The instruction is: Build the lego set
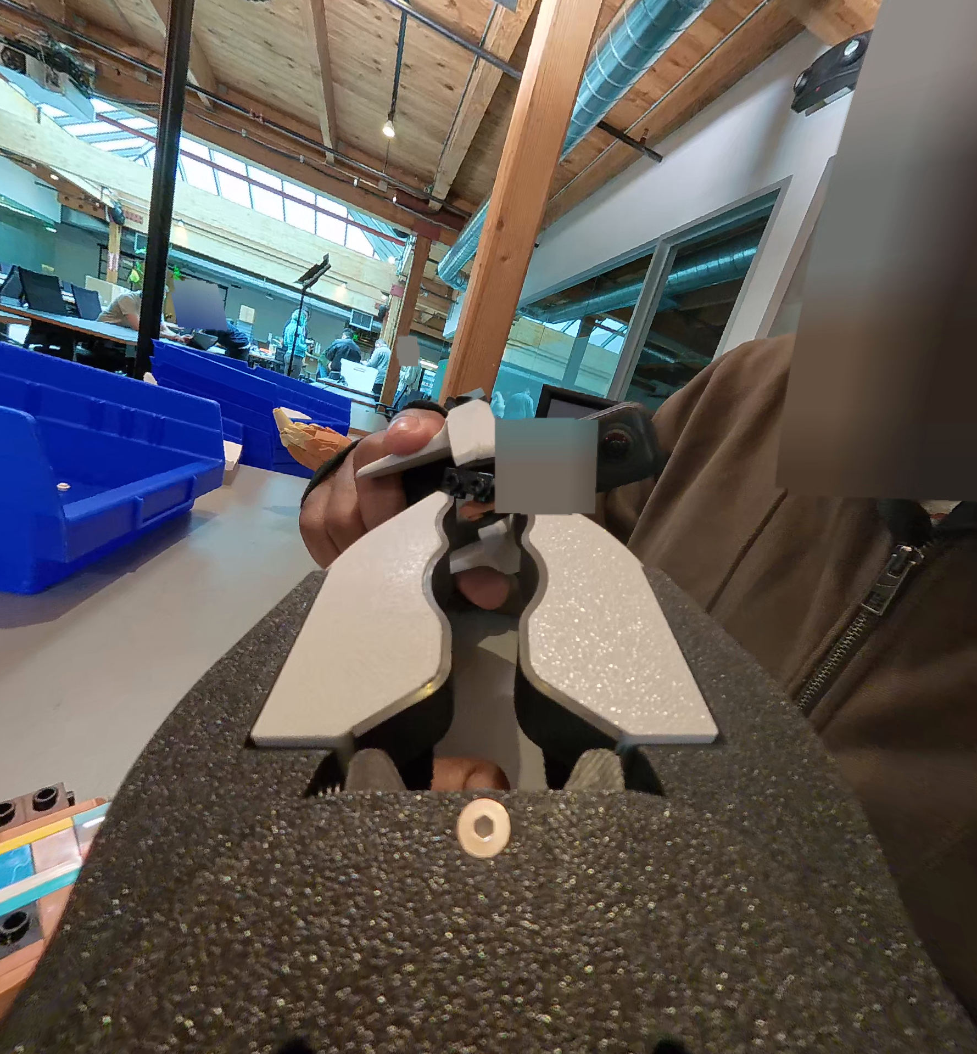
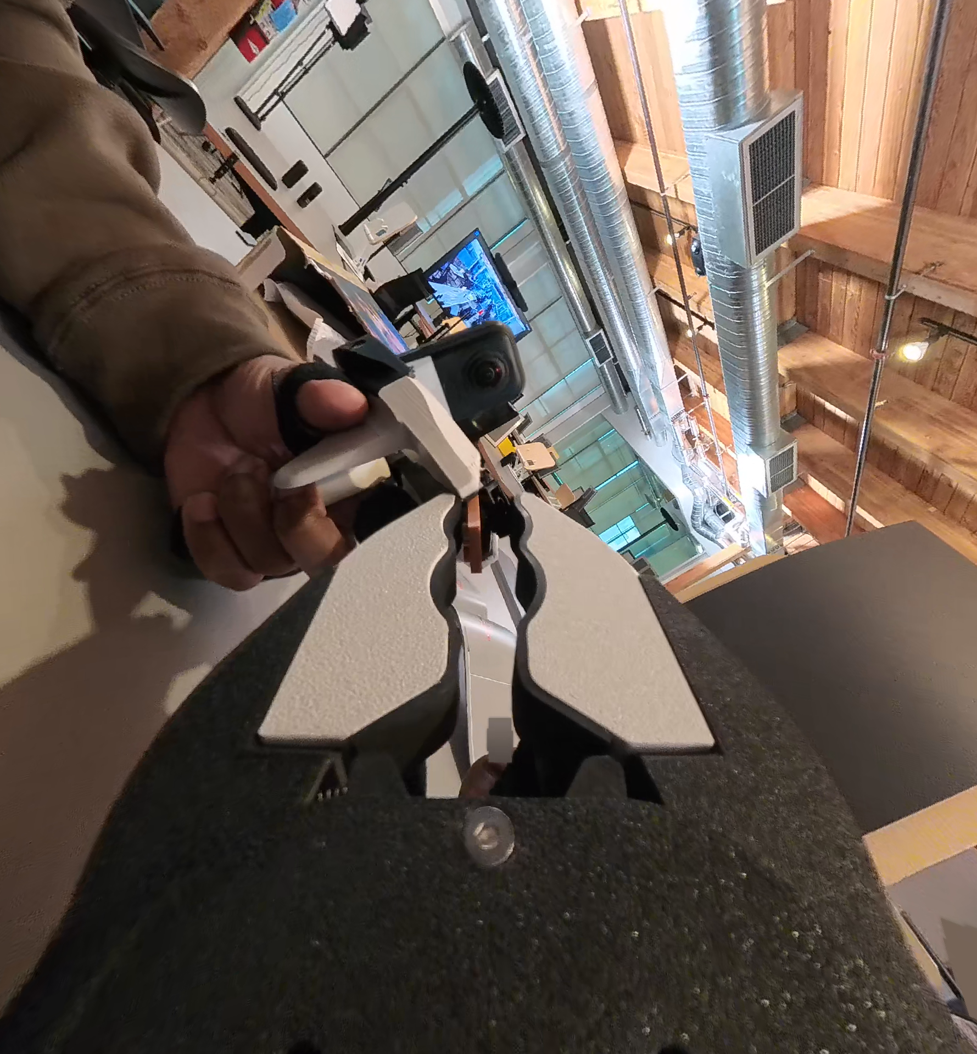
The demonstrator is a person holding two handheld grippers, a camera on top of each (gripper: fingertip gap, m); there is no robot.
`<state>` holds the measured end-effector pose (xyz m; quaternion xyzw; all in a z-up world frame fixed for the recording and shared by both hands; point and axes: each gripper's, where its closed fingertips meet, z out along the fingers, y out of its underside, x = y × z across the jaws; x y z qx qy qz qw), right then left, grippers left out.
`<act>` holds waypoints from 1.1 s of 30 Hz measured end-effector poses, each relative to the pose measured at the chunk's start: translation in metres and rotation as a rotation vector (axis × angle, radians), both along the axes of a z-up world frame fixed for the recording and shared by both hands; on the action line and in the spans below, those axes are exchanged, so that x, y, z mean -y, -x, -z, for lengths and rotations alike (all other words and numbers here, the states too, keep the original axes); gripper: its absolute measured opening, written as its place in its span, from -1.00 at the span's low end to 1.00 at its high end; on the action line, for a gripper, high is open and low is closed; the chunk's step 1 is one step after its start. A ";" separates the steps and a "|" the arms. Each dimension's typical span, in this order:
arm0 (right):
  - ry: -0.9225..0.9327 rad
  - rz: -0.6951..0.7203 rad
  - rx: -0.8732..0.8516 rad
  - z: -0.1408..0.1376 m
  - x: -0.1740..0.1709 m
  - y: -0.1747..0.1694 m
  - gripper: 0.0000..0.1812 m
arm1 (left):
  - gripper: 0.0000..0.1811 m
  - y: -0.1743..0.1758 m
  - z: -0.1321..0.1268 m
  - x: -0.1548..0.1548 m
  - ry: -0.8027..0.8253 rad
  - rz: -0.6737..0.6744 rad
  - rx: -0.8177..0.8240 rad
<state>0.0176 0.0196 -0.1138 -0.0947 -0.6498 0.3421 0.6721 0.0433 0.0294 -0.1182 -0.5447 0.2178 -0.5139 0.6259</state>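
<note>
My two grippers face each other tip to tip above the grey table (image 1: 132, 656). My right gripper (image 2: 487, 505) is shut on a small lego piece: a brown plate (image 2: 474, 530) held on edge with a black part (image 2: 498, 513) beside it. In the left wrist view the black studded part (image 1: 469, 485) sits just past my left gripper (image 1: 489, 507). Its jaws stand narrowly apart, and I cannot tell whether they grip anything. A partly built lego model (image 1: 18, 884) in tan, teal, yellow and black lies at the bottom left.
Blue bins (image 1: 75, 490) stand on the left of the table. An orange and cream lego part (image 1: 312, 442) lies beside them. The person's brown jacket (image 1: 817, 627) fills the right side. A dark tabletop (image 2: 874, 656) shows in the right wrist view. Less than 4 cm separates the two grippers' tips.
</note>
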 end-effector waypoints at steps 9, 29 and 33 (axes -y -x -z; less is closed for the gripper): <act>-0.095 0.036 -0.012 0.005 -0.003 0.001 -0.85 | -0.77 0.002 0.006 -0.003 0.022 -0.042 -0.105; 0.270 -0.116 0.119 -0.004 -0.008 -0.002 -0.90 | -0.74 0.022 0.002 -0.001 -0.070 -0.176 -0.280; 0.523 -0.263 0.239 -0.004 -0.006 -0.003 -0.90 | -0.74 0.030 -0.001 -0.006 -0.038 -0.203 -0.230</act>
